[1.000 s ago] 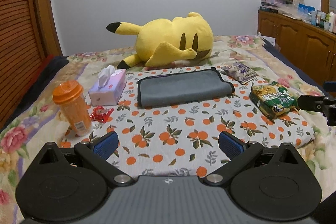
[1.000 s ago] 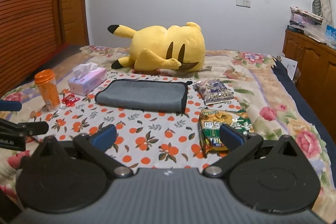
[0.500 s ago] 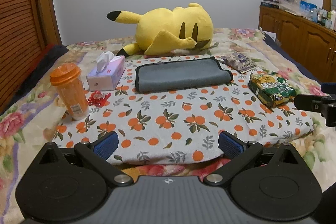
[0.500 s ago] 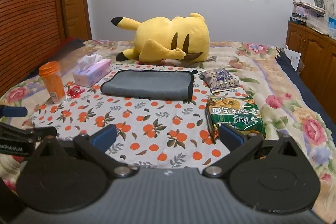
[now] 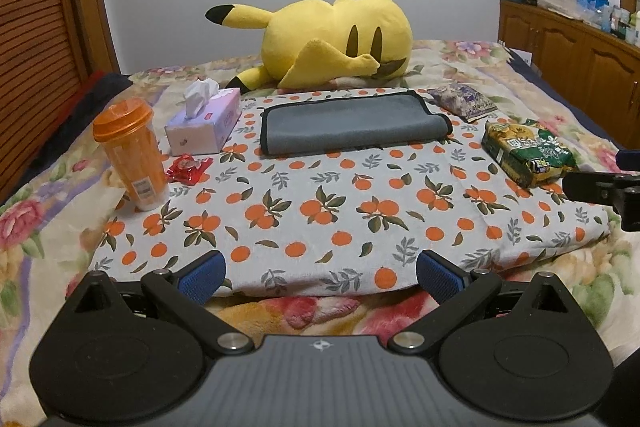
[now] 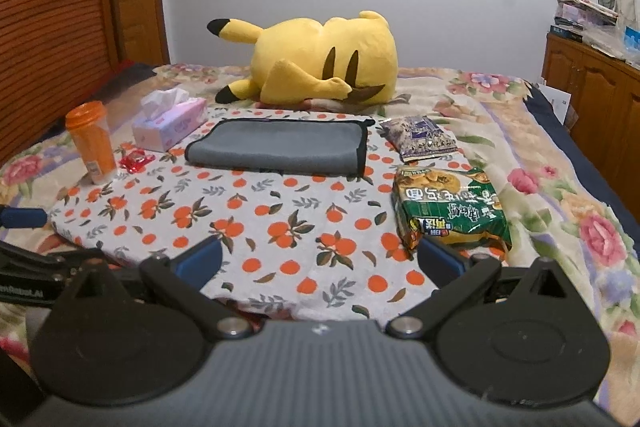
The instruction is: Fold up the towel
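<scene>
A grey towel with black trim lies folded flat at the far side of an orange-print cloth on the bed; it also shows in the right wrist view. My left gripper is open and empty, hovering at the cloth's near edge, well short of the towel. My right gripper is open and empty, over the cloth's near right part. The right gripper's tip shows at the right edge of the left wrist view.
An orange cup, a tissue box and a red wrapper sit left of the towel. Two snack bags lie to its right. A yellow plush lies behind. Wooden cabinets stand at the right.
Both grippers have drawn back from the towel toward the cloth's near edge and stay open. The towel has not moved.
</scene>
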The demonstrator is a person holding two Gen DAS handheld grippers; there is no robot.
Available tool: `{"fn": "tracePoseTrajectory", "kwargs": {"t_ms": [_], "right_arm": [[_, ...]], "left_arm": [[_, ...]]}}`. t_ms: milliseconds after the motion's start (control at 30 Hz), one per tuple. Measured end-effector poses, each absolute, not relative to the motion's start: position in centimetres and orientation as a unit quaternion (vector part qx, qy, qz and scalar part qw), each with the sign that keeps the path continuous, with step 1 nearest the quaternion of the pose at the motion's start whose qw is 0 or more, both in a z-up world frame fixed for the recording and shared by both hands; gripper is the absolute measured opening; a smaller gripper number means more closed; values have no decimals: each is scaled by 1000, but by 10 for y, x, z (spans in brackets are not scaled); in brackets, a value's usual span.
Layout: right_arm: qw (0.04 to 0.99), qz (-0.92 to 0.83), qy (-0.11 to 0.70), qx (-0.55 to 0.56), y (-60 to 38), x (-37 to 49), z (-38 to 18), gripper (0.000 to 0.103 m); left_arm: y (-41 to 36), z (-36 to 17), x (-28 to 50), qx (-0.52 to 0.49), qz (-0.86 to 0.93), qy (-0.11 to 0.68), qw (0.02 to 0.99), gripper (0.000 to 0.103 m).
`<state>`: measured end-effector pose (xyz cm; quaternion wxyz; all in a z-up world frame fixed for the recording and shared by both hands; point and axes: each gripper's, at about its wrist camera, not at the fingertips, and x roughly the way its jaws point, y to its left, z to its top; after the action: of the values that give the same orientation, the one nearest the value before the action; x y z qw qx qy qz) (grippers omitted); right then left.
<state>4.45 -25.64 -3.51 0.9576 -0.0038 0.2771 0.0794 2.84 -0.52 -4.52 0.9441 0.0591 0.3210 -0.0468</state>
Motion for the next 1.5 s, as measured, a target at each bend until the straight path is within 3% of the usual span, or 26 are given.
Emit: {"fn": "tracePoseTrajectory", "kwargs": {"t_ms": [1500], "right_arm": [[974, 64, 217, -2, -263, 29, -27, 103]], "left_arm": [[1, -22, -2, 44, -39, 216, 975, 103]]}}
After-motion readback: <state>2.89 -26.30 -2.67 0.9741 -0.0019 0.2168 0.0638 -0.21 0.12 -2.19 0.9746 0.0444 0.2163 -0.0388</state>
